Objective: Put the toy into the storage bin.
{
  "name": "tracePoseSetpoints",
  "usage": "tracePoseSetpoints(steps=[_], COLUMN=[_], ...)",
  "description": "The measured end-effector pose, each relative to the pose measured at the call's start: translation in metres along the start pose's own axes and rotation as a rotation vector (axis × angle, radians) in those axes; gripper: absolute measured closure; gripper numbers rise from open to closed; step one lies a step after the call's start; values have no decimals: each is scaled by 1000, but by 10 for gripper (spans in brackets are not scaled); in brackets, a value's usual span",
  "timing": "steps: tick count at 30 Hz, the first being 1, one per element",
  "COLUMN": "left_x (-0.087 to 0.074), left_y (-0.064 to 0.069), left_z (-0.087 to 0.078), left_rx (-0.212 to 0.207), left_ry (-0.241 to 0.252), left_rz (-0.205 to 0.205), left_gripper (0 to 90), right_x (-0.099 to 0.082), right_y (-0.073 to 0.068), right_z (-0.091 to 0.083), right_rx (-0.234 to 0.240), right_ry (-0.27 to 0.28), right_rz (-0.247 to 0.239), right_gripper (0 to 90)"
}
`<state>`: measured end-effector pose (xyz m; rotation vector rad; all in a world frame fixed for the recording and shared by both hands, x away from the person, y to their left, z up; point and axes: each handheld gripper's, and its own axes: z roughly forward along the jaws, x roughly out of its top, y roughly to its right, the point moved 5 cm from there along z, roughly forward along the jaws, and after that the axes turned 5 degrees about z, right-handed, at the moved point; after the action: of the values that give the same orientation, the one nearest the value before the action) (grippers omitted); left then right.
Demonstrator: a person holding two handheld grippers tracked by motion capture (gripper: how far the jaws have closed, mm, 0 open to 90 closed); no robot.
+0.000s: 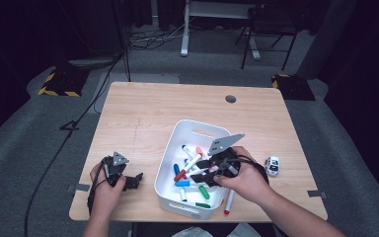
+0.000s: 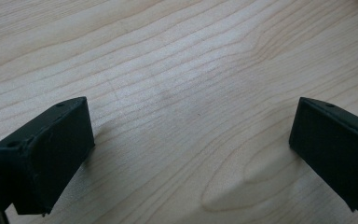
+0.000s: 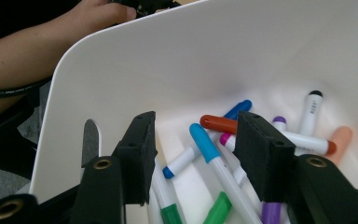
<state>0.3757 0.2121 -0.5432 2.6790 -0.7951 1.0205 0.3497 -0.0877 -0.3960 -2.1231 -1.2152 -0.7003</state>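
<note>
Markers (image 1: 192,173) crowd white bin (image 1: 197,129) beneath right tongs (image 3: 196,154); toy car (image 1: 272,166) beside

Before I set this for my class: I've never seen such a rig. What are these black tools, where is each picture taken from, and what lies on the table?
A person sits at a wooden table, holding a two-jaw gripper in each hand. One picture looks down from above; the other two come from cameras riding on the grippers. The left gripper rests by the table's near edge, jaws wide apart over bare wood, holding nothing. The right gripper hangs over a white bin of markers, jaws apart, with a blue-capped marker lying between them, not gripped. One more marker and a small toy car lie beside the bin.
</note>
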Motion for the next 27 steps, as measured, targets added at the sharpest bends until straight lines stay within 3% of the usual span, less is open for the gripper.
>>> tracePoseSetpoints(steps=[4,7,8,10,11,12,14,17,18,19,20,27], left_x=[0,0,0,0,0,0,0,0,0,0,0,0], left_y=[0,0,0,0,0,0,0,0,0,0,0,0], left_z=[0,0,0,0,0,0,0,0,0,0,0,0], left_rx=[0,0,0,0,0,0,0,0,0,0,0,2], left_ry=[-2,-2,-2,-2,-2,-1,-2,-2,-2,-2,-2,-3], left_rz=[2,2,2,2,2,2,2,2,2,2,2,2], left_gripper=[1,1,1,1,1,1,1,1,1,1,1,1], right_x=[-12,-27,-33,-42,-48,-52,-57,-87,-108,-108,-135,-180], right_y=[7,11,12,15,16,17,19,29,37,37,49,72], right_z=[-24,-43,-49,-60,-66,-72,-77,-81,-74,-74,-64,-47], right_rx=[-39,-86,-106,-108,-125,-152,-167,-198,-218,-218,-226,-285], right_ry=[29,53,53,106,92,120,146,69,18,18,-33,-66], right_rz=[18,-18,-7,-3,14,21,7,108,173,173,239,372], right_gripper=[472,469,470,472,482,493,495,468,438,438,414,366])
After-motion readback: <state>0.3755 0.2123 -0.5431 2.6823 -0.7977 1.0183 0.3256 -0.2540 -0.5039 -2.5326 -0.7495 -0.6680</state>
